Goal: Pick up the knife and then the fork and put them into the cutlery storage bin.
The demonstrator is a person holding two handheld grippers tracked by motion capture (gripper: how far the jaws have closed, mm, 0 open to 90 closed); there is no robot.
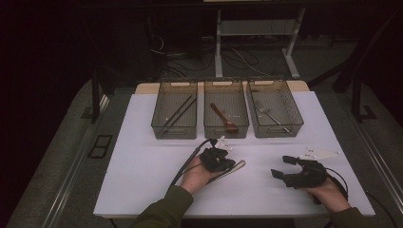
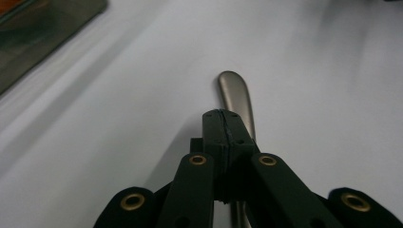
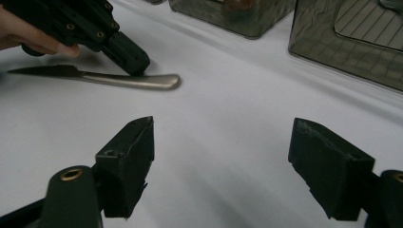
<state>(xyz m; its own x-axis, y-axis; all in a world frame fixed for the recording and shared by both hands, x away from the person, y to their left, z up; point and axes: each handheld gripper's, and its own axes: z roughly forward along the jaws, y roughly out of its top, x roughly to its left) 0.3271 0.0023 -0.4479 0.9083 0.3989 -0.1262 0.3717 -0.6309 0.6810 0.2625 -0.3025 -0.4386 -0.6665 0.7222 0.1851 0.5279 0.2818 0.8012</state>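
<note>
A metal table knife (image 1: 239, 166) lies flat on the white table top (image 1: 142, 161), its rounded handle end pointing right. My left gripper (image 1: 231, 164) is over its handle with the jaws shut together. In the left gripper view the knife handle (image 2: 235, 92) runs on beneath the closed tips of my left gripper (image 2: 223, 114), not between them. From the right gripper view, the left gripper (image 3: 135, 64) touches the knife (image 3: 142, 81) from above. My right gripper (image 1: 281, 166) rests at the right, open and empty (image 3: 223, 147).
Three clear bins stand in a row at the back. The left bin (image 1: 157, 124) holds dark chopsticks (image 1: 177, 114), the middle bin (image 1: 226, 133) a wooden spoon (image 1: 223, 117), and the right bin (image 1: 297, 116) a fork (image 1: 271, 115). The table's front edge is close to the hands.
</note>
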